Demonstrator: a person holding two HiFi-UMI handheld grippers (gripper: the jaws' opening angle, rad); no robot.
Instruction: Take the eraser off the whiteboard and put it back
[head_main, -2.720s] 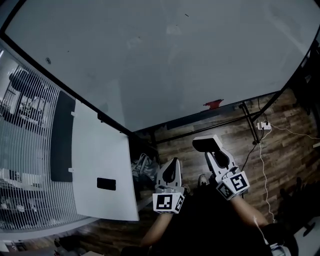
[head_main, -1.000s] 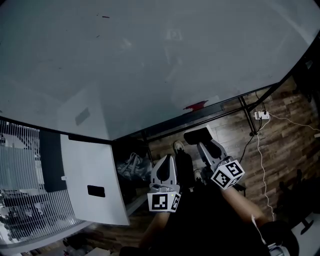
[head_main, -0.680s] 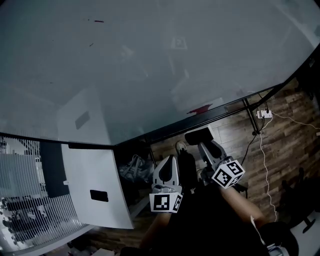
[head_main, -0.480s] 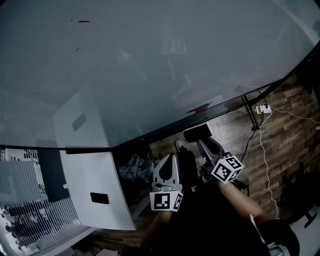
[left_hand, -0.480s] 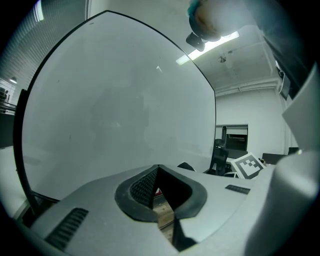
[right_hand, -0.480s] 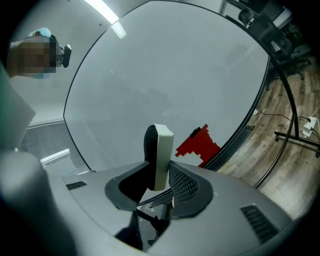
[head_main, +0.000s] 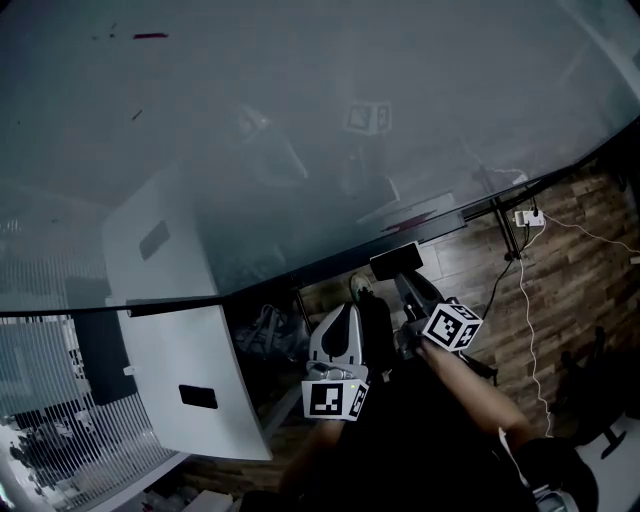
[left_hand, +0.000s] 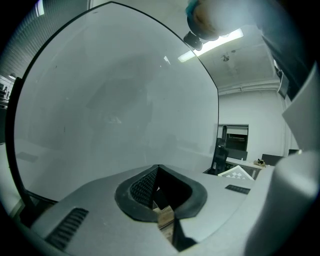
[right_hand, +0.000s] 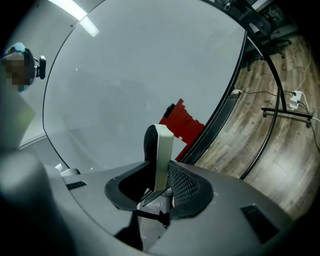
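Note:
The eraser (head_main: 396, 260), a white block with a black felt face, is clamped in my right gripper (head_main: 402, 278) just below the whiteboard's (head_main: 300, 120) dark bottom rail. In the right gripper view the eraser (right_hand: 159, 152) stands on edge between the jaws of the right gripper (right_hand: 159, 174), felt side to the left, with the whiteboard (right_hand: 125, 85) close ahead. A red piece (right_hand: 182, 122) sits low on the board by the rail. My left gripper (head_main: 340, 335) hangs beside it, shut and empty; the left gripper (left_hand: 158, 175) faces bare whiteboard.
A white panel (head_main: 190, 370) with a dark slot leans at the left. A grey bag (head_main: 262, 335) lies on the wood floor under the board. A power strip (head_main: 528, 217) and cable lie by the stand's leg at the right. A short red stroke (head_main: 150, 36) marks the board's top left.
My right gripper has sunk and rolled with the eraser still in it. The left gripper has drifted slightly down. The head camera has tilted, so the board fills more of the view.

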